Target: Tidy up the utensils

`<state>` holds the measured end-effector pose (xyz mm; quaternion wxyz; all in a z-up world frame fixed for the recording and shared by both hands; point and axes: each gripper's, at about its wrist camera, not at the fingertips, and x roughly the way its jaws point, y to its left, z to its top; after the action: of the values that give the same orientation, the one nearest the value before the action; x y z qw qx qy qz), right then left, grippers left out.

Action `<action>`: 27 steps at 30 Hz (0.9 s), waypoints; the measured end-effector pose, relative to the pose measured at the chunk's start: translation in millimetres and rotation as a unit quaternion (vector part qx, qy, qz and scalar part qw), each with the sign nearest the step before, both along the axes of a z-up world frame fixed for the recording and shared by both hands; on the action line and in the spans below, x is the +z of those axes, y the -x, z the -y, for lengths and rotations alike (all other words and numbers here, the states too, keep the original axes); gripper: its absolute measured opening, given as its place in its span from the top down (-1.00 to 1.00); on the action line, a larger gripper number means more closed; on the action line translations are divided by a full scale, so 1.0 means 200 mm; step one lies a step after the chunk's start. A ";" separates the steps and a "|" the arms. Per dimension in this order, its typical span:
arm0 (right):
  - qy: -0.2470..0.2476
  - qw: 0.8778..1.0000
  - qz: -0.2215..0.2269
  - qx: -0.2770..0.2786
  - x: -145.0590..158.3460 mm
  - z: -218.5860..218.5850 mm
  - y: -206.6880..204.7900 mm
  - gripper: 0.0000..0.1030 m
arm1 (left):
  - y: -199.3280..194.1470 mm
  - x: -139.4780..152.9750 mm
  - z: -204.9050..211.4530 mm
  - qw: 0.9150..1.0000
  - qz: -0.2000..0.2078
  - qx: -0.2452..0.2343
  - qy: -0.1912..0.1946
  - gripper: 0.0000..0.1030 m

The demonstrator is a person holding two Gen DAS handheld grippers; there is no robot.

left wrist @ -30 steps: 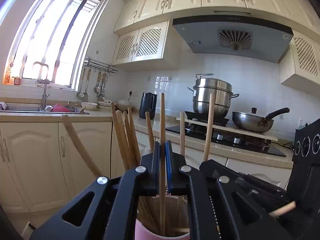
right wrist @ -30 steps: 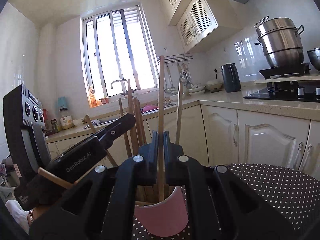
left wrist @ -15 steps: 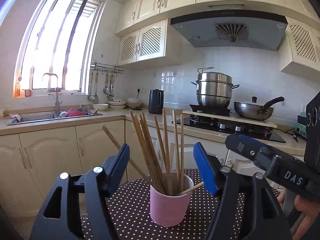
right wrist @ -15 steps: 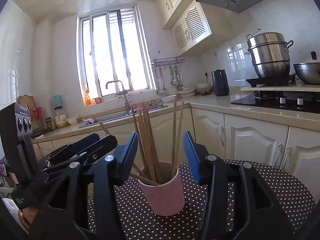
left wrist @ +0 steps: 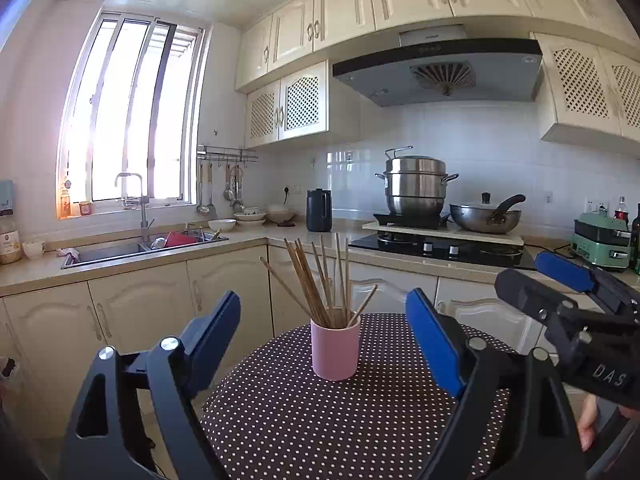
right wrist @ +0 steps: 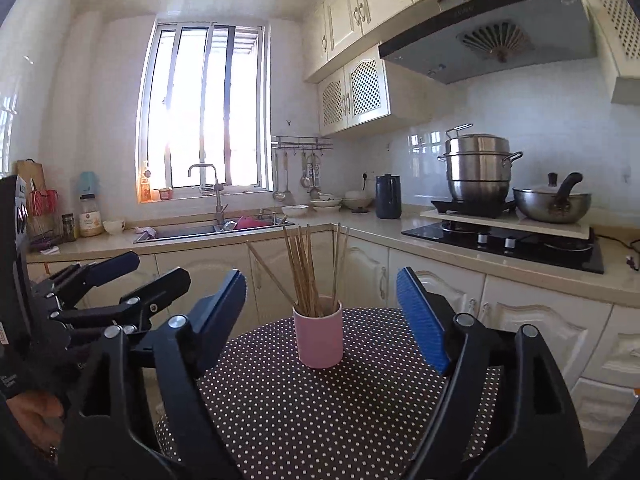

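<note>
Pink cup [left wrist: 335, 350] holds light brown wooden chopsticks [left wrist: 320, 280]. Tablecloth [left wrist: 320, 420] is dark brown with white polka dots. Left gripper [left wrist: 324, 334] and right gripper [right wrist: 322, 312] are black with blue pads. Cabinets [left wrist: 140, 312] are cream; kettle [left wrist: 319, 210] is black; pots [left wrist: 416, 186] are steel.

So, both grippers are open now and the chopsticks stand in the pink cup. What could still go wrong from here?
1. The pink cup is narrow and the chopsticks rise well above its rim, so a bump from the left gripper or right gripper could probably tip it.
2. One chopstick leans far out to the side and might catch a finger.
</note>
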<state>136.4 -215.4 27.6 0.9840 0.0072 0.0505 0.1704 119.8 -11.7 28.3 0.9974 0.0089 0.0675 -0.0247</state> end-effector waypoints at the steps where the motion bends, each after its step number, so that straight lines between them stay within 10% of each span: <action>1: 0.006 1.000 0.004 -0.004 0.00 -0.01 0.07 -0.58 | 0.07 0.01 0.00 1.000 0.006 -0.001 0.003 -0.63; 27: -0.005 0.999 0.041 -0.034 0.06 0.05 0.94 -0.75 | 1.03 0.14 0.10 0.997 0.080 0.009 -0.012 -0.68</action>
<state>-51.6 -225.6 38.6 0.9904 0.0071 0.0085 0.1377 -85.4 -31.6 57.3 0.9996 0.0225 -0.0120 -0.0144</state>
